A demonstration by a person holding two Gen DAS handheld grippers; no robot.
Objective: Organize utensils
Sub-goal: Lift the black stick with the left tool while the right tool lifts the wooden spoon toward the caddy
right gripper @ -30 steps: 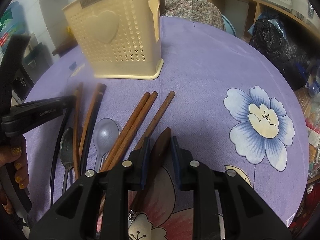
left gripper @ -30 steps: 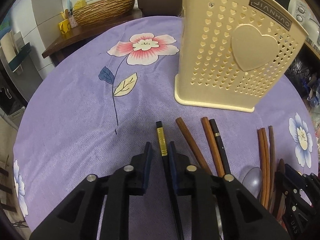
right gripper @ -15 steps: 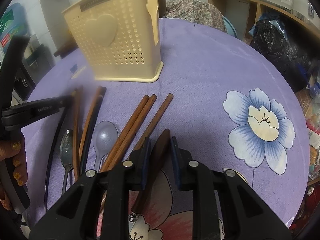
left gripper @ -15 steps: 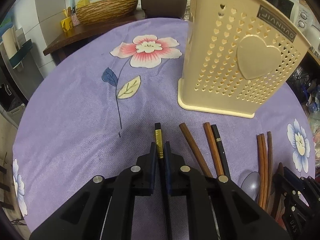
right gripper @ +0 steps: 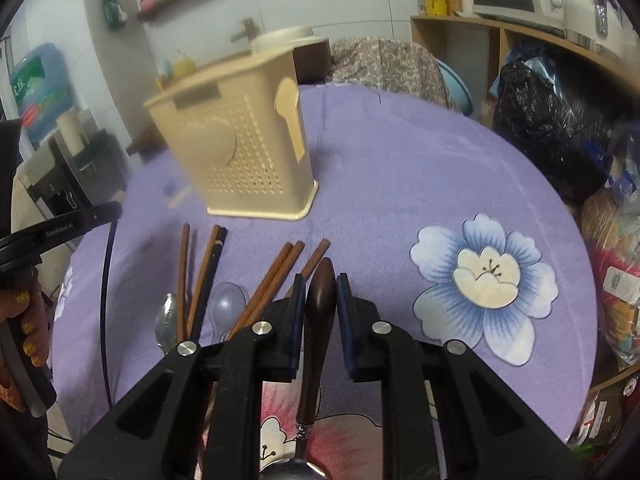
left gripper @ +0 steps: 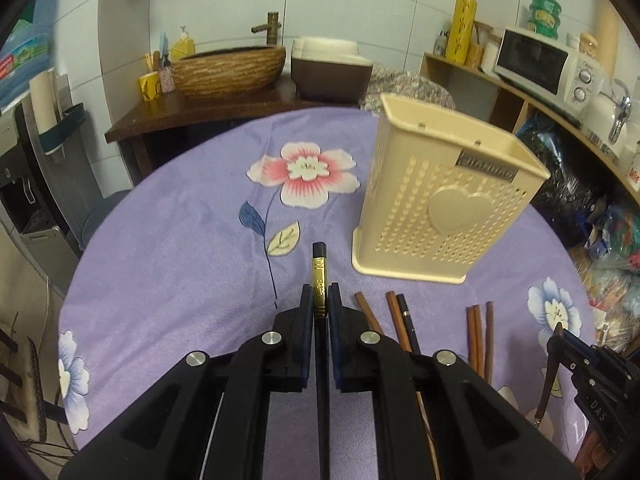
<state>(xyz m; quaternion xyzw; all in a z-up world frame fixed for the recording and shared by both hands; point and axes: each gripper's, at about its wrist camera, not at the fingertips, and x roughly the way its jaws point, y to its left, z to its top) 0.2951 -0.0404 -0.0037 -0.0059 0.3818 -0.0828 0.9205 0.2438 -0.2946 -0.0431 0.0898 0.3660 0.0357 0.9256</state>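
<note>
My left gripper (left gripper: 319, 298) is shut on a black chopstick with a gold band (left gripper: 319, 276) and holds it lifted above the purple tablecloth. My right gripper (right gripper: 320, 285) is shut on the dark brown handle of a spoon (right gripper: 319, 312), also lifted. The cream perforated utensil holder (left gripper: 440, 204) stands upright ahead of both grippers; it also shows in the right wrist view (right gripper: 236, 156). Several brown chopsticks (right gripper: 272, 284), a black one (right gripper: 208, 276), a grey plastic spoon (right gripper: 226, 308) and a metal spoon (right gripper: 166, 320) lie on the cloth.
The round table has a purple flowered cloth (left gripper: 180, 240). A wooden basin (left gripper: 230, 68) and a brown pot (left gripper: 332, 74) stand on a counter behind it. A shelf with a microwave (left gripper: 540, 64) and bags (right gripper: 552, 128) are at the right.
Both grippers have risen and tilted up, lifting the black chopstick and the brown-handled spoon off the cloth. The left jaws closed on the chopstick during this second.
</note>
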